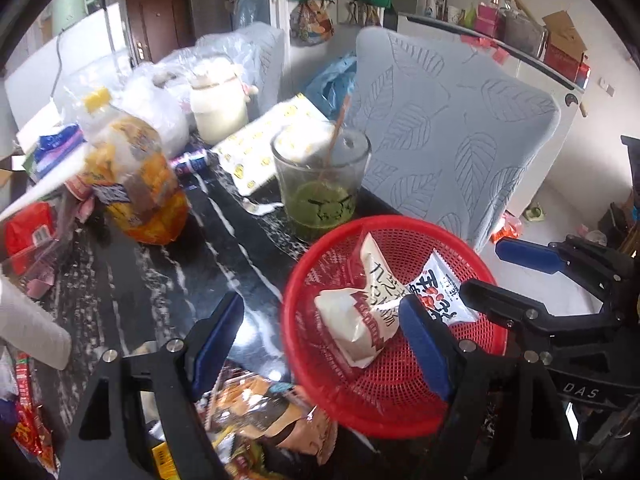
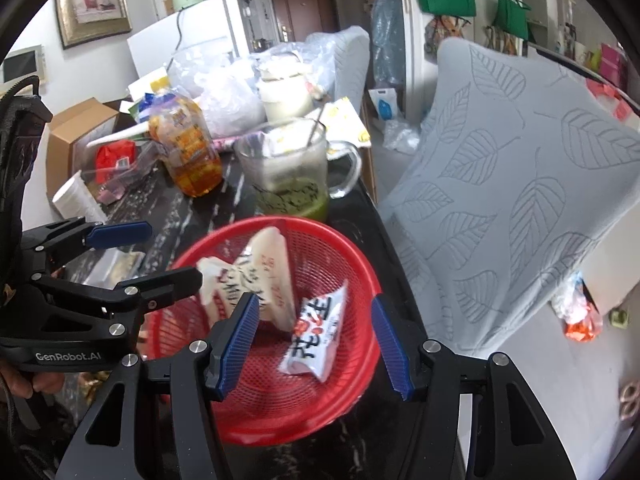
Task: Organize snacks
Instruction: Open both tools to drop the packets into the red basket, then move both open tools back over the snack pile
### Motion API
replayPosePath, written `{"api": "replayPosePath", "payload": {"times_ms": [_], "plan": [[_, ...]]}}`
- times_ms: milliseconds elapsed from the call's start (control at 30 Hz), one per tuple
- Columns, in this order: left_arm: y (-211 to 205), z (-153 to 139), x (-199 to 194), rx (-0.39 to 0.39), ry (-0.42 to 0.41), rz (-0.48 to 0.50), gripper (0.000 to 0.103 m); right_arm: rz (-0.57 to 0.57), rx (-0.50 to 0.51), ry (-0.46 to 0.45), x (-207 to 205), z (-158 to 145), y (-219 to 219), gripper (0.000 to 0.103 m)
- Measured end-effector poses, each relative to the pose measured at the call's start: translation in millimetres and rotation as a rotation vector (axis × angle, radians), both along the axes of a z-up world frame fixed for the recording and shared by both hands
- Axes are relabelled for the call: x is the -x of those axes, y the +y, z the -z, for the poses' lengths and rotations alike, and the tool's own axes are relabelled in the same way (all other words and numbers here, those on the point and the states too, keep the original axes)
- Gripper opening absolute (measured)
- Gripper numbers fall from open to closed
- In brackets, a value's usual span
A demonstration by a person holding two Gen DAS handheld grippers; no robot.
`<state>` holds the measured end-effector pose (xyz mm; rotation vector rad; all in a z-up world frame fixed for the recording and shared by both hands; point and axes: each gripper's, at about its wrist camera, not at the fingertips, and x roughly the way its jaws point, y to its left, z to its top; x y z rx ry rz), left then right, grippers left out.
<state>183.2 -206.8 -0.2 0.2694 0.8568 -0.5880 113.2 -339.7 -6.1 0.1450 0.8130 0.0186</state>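
Dark marble-patterned tabletop (image 1: pixel 168 280), cluttered along its far side. Pale grey leaf-embossed chair cushion (image 1: pixel 452 132) to the right, just beyond the table edge. Round red plastic mesh basket (image 1: pixel 384 408) at the near right of the table, right at the table's edge. Orange-labelled clear plastic bottle with a yellow cap (image 1: pixel 132 176) at far left; clear glass mug with green dregs and a stirrer (image 1: pixel 320 184) just behind the basket.

Inside the basket: a white-and-brown wrapped snack packet (image 1: pixel 352 320), propped up, and a smaller white sachet with red print (image 1: pixel 444 292) to its right, the two touching. More crinkled brown and orange snack wrappers (image 1: pixel 272 408) loose on the table, near left of the basket.

Left gripper (image 1: pixel 320 344) spread wide, nothing between the blue pads, straddling the basket's left rim. Right gripper (image 2: pixel 316 344) parted too, hanging over the sachet without pressing it; both packets appear released.

Likely next: fetching the loose wrappers. Best to lift clear of the rim first so the light basket is not nudged off the edge, then pinch a wrapper across its flat middle, lightly, since crinkly film slips and crushes easily. Worth steering wide of the mug.
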Motion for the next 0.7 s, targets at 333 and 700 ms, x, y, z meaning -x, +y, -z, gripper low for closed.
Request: {"api": "replayPosePath", "payload": {"times_ms": [333, 700], "plan": [[46.6, -37.4, 22.6, 0.033, -0.068, -0.075, 0.079, -0.054, 0.014, -0.085, 16.0, -34.3, 36.9, 0.058], [107.8, -66.0, 65.2, 0.066, -0.146, -0.18, 0.079, -0.163, 0.007, -0.158, 38.4, -56.8, 87.4, 0.059]]}}
